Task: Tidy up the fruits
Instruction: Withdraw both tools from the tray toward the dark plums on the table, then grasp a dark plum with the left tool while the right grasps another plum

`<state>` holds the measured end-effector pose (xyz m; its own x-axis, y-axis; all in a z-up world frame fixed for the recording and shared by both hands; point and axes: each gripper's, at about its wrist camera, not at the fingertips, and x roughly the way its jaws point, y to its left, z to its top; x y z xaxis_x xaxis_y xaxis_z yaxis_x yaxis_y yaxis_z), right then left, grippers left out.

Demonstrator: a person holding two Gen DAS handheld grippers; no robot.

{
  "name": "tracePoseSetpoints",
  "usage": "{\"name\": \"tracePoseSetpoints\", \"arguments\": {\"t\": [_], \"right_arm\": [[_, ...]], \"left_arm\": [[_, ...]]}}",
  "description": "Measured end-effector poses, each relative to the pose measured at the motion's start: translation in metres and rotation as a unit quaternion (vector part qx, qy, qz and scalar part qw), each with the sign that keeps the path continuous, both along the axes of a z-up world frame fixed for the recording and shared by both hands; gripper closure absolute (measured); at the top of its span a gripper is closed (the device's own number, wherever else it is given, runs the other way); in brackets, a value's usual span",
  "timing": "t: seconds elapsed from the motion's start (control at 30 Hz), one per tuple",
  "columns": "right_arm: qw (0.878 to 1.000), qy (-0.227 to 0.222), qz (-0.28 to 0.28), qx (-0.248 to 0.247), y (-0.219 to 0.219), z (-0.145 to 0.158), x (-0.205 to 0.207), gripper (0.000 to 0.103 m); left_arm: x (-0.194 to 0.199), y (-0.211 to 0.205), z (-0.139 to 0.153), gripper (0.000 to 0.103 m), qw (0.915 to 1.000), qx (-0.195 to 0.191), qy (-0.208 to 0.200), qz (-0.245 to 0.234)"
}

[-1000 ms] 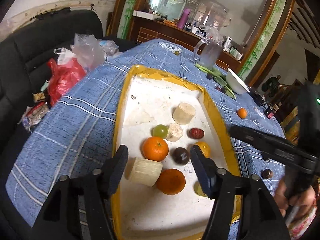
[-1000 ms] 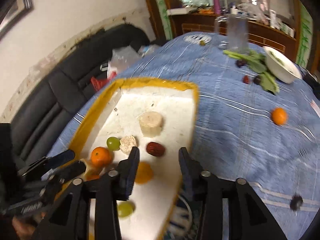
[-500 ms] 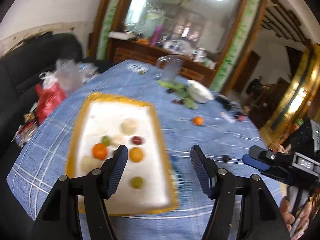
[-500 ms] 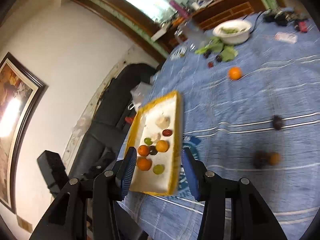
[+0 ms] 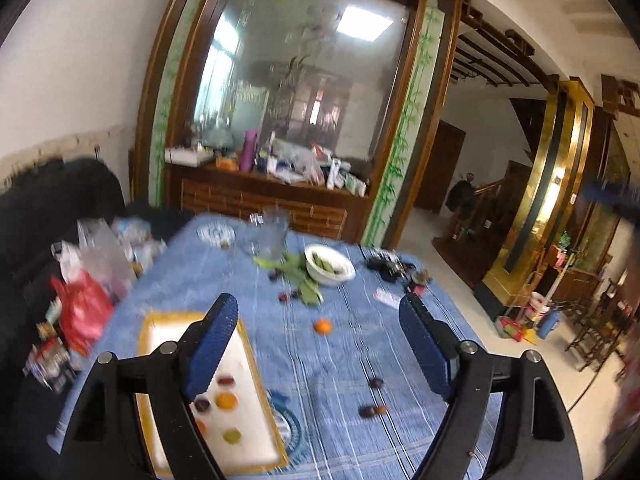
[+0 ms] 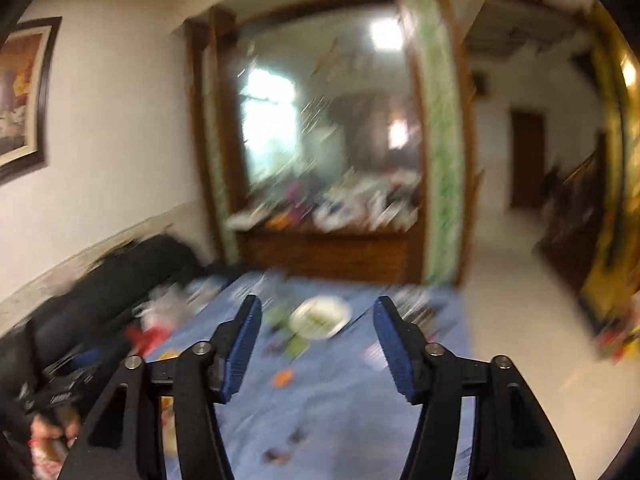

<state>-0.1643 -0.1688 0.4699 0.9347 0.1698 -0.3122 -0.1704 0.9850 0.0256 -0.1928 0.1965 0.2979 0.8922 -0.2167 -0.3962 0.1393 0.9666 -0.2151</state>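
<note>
In the left wrist view a white tray with a yellow rim [image 5: 256, 364] lies at the lower left of the blue tablecloth, holding several small fruits, among them an orange one [image 5: 226, 400] and a green one [image 5: 231, 435]. A loose orange [image 5: 323, 326] and small dark fruits [image 5: 372, 410] lie on the cloth to its right. My left gripper [image 5: 316, 344] is open and empty, high above the table. My right gripper [image 6: 316, 344] is open and empty, also high; its view is blurred, with the loose orange [image 6: 282, 377] faint below.
A white bowl [image 5: 329, 269] with green leaves beside it, a glass jug [image 5: 273, 234] and small items stand at the table's far end. A black sofa with red and clear bags [image 5: 86, 300] runs along the left. A wooden sideboard stands behind the table.
Both grippers have risen and pulled back from the tray, tilting up toward the room. The tray and fruits now look small and far below. Both stay open and empty.
</note>
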Motion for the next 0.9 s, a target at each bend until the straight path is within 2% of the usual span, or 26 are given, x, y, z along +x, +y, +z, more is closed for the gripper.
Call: {"name": "tracePoseSetpoints", "arguments": {"t": [0.07, 0.1, 0.13, 0.2, 0.3, 0.4, 0.43, 0.5, 0.57, 0.6, 0.63, 0.7, 0.9], "right_arm": [[0.998, -0.032, -0.057, -0.025, -0.013, 0.038, 0.005, 0.028], [0.996, -0.037, -0.071, -0.036, -0.015, 0.043, 0.008, 0.025], [0.995, -0.036, -0.082, -0.048, -0.017, 0.041, 0.014, 0.018], [0.994, -0.015, -0.086, -0.068, -0.015, 0.019, 0.028, 0.016], [0.99, 0.038, -0.074, -0.116, 0.004, -0.064, 0.057, 0.016], [0.981, 0.109, -0.025, -0.156, 0.029, -0.169, 0.079, 0.016], [0.977, 0.149, 0.003, -0.151, 0.04, -0.212, 0.087, 0.016], [0.969, 0.212, 0.058, -0.116, 0.051, -0.273, 0.096, 0.019], [0.952, 0.277, 0.105, -0.08, 0.07, -0.329, 0.111, 0.038], [0.945, 0.299, 0.118, -0.067, 0.079, -0.352, 0.117, 0.042], [0.94, 0.311, 0.127, -0.059, 0.087, -0.372, 0.123, 0.048], [0.936, 0.321, 0.134, -0.052, 0.1, -0.398, 0.131, 0.051], [0.933, 0.331, 0.141, -0.027, 0.106, -0.422, 0.146, 0.051]], "left_arm": [[0.012, -0.004, 0.014, 0.014, 0.9998, 0.02, -0.004, 0.002], [0.022, -0.008, 0.018, 0.012, 0.9995, 0.03, -0.002, 0.002], [0.027, -0.009, 0.017, 0.012, 0.9994, 0.035, 0.001, 0.004], [0.04, -0.014, 0.008, 0.012, 0.9992, 0.038, 0.012, 0.002], [0.06, -0.027, -0.028, 0.012, 0.9984, 0.037, 0.04, -0.015], [0.084, -0.042, -0.08, 0.012, 0.9949, 0.034, 0.09, -0.031], [0.092, -0.047, -0.098, 0.012, 0.9931, 0.031, 0.107, -0.036], [0.1, -0.054, -0.13, 0.012, 0.989, 0.025, 0.138, -0.049], [0.104, -0.065, -0.166, 0.012, 0.9832, 0.02, 0.169, -0.068], [0.104, -0.07, -0.179, 0.021, 0.9807, 0.018, 0.179, -0.076], [0.105, -0.076, -0.193, 0.038, 0.9774, 0.016, 0.192, -0.087], [0.107, -0.088, -0.215, 0.054, 0.9689, 0.014, 0.221, -0.111], [0.098, -0.127, -0.244, 0.054, 0.9586, 0.073, 0.226, -0.157]]}}
